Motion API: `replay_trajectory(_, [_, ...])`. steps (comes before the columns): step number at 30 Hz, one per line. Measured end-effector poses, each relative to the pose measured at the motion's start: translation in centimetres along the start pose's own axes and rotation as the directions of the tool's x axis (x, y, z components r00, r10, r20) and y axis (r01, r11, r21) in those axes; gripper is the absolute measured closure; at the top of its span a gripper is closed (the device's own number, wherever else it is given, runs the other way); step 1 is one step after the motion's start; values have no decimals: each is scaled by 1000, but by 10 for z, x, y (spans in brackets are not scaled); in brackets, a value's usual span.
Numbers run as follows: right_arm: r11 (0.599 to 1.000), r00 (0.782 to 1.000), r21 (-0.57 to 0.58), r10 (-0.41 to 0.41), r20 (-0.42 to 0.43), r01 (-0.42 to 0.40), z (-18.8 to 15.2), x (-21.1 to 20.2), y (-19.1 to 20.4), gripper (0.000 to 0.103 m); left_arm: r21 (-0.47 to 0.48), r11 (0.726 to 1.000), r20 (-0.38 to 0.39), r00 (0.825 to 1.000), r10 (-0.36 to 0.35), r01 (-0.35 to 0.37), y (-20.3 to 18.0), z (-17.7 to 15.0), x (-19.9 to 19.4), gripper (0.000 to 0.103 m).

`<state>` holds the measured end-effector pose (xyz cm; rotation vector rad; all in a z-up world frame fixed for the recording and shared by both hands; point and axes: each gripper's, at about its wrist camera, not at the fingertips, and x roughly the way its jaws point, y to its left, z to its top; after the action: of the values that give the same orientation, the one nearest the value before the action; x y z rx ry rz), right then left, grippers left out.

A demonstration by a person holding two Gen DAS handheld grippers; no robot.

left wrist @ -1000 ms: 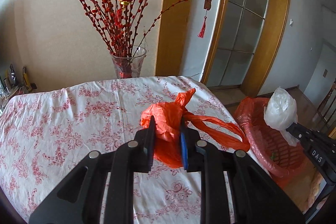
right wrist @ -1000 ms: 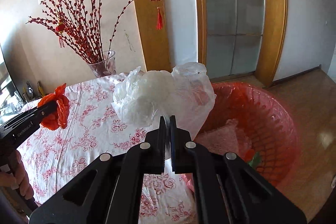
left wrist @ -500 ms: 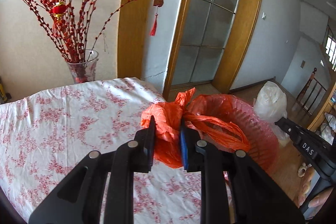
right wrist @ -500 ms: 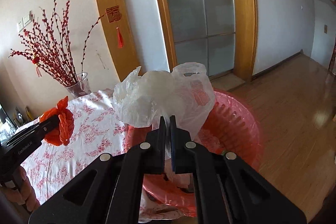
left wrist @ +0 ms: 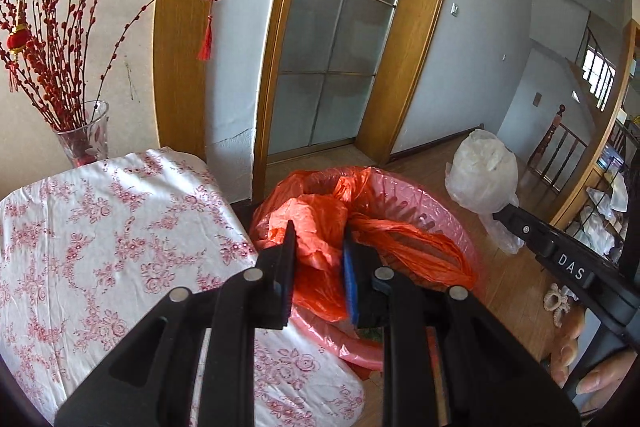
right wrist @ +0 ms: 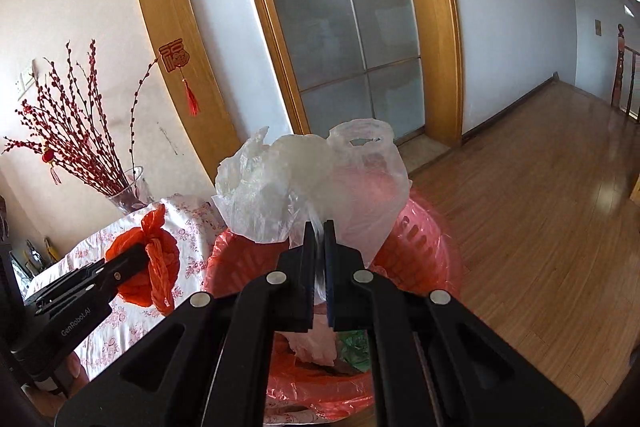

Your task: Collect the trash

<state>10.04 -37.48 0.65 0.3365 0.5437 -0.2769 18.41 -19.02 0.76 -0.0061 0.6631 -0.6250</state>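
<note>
Fingers, left: the left gripper (left wrist: 318,247) fingers (left wrist: 286,259) are squeezed onto the orange bag (left wrist: 316,227), with a small gap filled by crumpled plastic.
Fingers, right: the right gripper (right wrist: 319,251) fingers are almost fully closed, pinching a thin bit of the clear bag (right wrist: 308,179).
What changed: a moment ago both bags hung over the flowery surface (left wrist: 100,227). Now both have swung across to the red basket (left wrist: 436,211) on the floor.
What that means: the carrying looks nearly done. Letting go is likely next.
Orange bag: held up in the air, over the near side of the basket.
Clear bag: held up over the basket too, seen from the right view.
Watch out: light bags can cling to the fingers or drift past the rim.
</note>
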Motion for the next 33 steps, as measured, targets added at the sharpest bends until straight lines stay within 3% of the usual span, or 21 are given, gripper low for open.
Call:
replay_trajectory(11, [997, 999, 73, 39, -6, -38, 9, 9, -14, 98, 19, 999, -45, 998, -46, 46, -19, 2, 36, 81])
replay_trajectory(15, [994, 998, 94, 65, -16, -63, 12, 15, -21, 93, 13, 998, -93, 994, -59, 60, -22, -4, 54, 72])
replay_trajectory(19, [990, 996, 121, 81, -20, -78, 10, 16, -27, 58, 20, 999, -113, 993, -40, 43, -20, -11, 64, 60])
replay_trajectory(22, [992, 998, 110, 64, -16, -62, 7, 11, -29, 54, 19, 1000, -111, 994, -11, 13, -13, -15, 61, 55])
replay_trajectory(24, [996, 999, 85, 39, -10, -38, 4, 5, -27, 37, 9, 1000, -95, 995, 7, -6, -5, -17, 52, 51])
replay_trajectory(26, [999, 1000, 45, 3, 21, -4, -1, -6, -22, 13, 2, 999, -63, 997, 40, -40, 3, -19, 37, 43])
replay_trajectory(30, [998, 998, -47, -41, 44, 43, -10, -25, -5, 6, -17, 993, 22, 993, 117, -116, 19, -25, -6, 20])
replay_trajectory(33, [994, 996, -99, -45, 80, 53, -19, -42, 8, 2, -29, 979, 91, 974, 206, -204, 31, -32, -42, 9])
